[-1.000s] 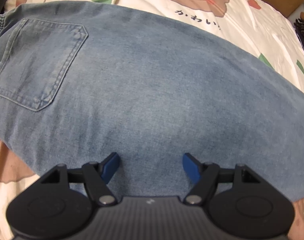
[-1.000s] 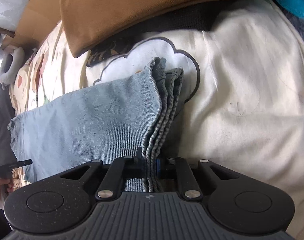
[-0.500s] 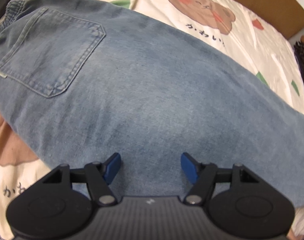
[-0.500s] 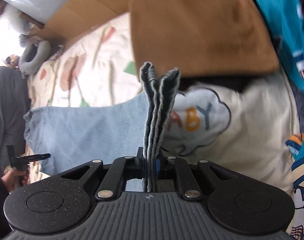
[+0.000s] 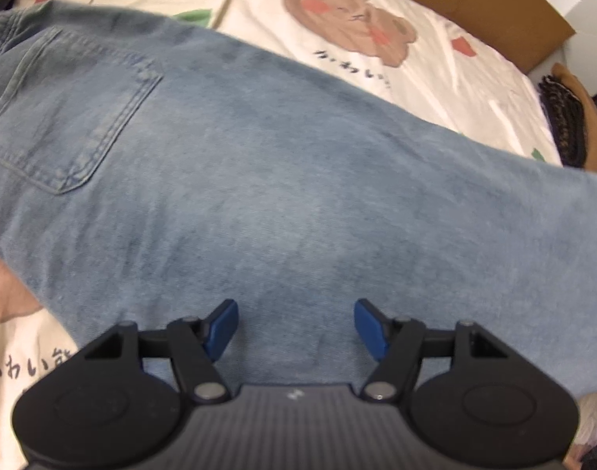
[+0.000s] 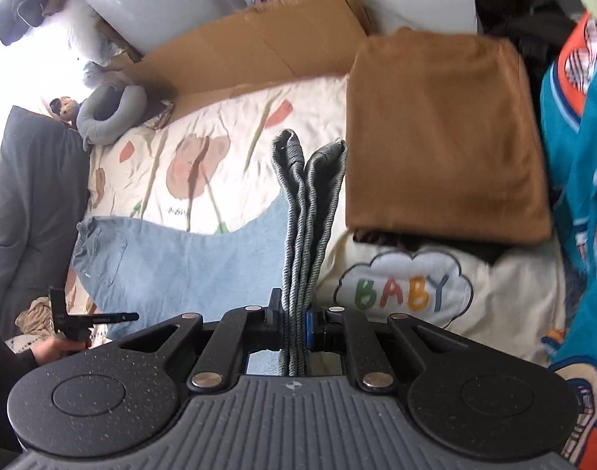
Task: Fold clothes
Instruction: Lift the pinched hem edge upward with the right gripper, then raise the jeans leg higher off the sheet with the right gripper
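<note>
The left gripper (image 5: 296, 323) hovers with jaws apart and empty over the jeans (image 5: 298, 196), which lie flat on the bed sheet (image 5: 435, 90). The right gripper (image 6: 296, 323) is clamped on the stacked hems (image 6: 308, 211), lifted clear. This looks like the lengthwise fold: next, carry the hems over toward the waistband (image 6: 84, 231).

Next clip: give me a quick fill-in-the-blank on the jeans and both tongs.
1. The right tongs are shut on the ____ end of the jeans.
2. The left tongs are ____, gripping nothing.
3. Beside the back pocket, the bedsheet shows a brown cartoon ____.
4. The folded garment is ____ in colour.

Missing: hem; open; bear; brown
</note>
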### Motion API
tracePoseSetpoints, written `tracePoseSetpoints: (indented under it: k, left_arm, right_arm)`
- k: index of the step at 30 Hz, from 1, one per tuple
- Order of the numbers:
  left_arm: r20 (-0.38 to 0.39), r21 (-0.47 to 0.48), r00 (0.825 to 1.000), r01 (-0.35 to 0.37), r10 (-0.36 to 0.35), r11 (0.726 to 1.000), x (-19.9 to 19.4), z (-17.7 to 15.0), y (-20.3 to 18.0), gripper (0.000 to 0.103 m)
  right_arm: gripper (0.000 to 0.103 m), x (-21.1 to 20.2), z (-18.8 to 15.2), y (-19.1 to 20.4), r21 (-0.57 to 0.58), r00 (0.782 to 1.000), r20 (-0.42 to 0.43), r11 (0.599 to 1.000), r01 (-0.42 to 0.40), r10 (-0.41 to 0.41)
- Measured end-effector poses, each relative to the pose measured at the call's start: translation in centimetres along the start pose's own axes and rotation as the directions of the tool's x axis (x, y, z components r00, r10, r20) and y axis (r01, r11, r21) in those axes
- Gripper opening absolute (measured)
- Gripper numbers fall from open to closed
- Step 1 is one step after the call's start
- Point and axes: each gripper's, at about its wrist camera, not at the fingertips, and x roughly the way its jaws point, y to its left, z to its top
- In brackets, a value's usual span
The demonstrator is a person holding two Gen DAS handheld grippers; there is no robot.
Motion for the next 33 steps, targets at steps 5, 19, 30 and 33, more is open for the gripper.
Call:
tracePoseSetpoints:
  k: [5,19,30,33]
  left_arm:
    - [0.027,-0.012,0.999,0.033,-0.033,0.999,-1.2,0.1,-0.9,0.068]
    - [0.046,-0.006,0.996,0.073,-0.072,0.997,0.3,1.5,-4.3,0.068]
    - [0.047,0.012,0.988,0.149,-0.149,0.989,1.1,1.9,-7.3,0.064]
    - [0.069,-0.008,0.984,0.164,-0.163,0.986,0.8,1.9,-7.9,0.064]
  right_arm:
    - [0.008,-1.9,1.7,1.2,-0.027,0.999,0.032,0.999,-0.026,0.027]
    - [0.008,-6.5,5.6,0.2,-0.037,0.995,0.104,0.999,0.01,-0.006]
    - [0.008,-10.2,8.4,-1.9,-0.033,0.987,0.13,0.994,0.103,-0.098]
    - [0.008,-10.9,8.9,-1.8,-0.043,0.985,0.127,0.991,0.124,-0.118]
